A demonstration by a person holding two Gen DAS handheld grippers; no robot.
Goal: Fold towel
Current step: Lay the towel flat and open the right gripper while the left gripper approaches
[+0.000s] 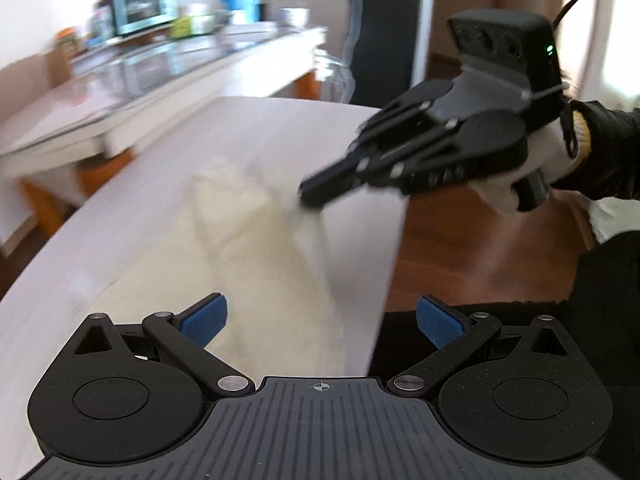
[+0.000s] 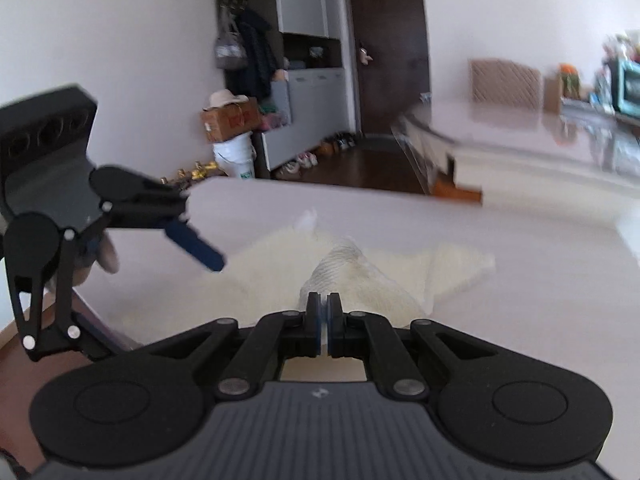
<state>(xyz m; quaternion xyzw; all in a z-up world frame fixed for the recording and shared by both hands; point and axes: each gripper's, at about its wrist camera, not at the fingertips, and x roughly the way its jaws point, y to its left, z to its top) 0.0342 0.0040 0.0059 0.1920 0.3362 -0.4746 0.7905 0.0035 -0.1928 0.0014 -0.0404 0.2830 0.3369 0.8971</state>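
The cream towel [image 2: 360, 276] lies rumpled on the tabletop [image 2: 540, 280]. The right gripper [image 2: 323, 300] has its jaws pinched on a raised towel edge; the left gripper [image 1: 322, 320] hangs open-jawed. The fold seems underway: next, carry that edge across and lay it flat.

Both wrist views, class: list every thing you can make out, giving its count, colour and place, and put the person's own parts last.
towel: one, cream, spread on the table, one part lifted
table: one, pale, under the towel
counter: one, white, behind the table
toaster oven: one, teal, on the counter
cardboard box: one, brown, by the far wall
bucket: one, white, under the box
door: one, dark brown, far wall
left gripper: black, blue pads, open, empty
right gripper: black, shut on the towel
gloved hand: white glove, holding the right gripper
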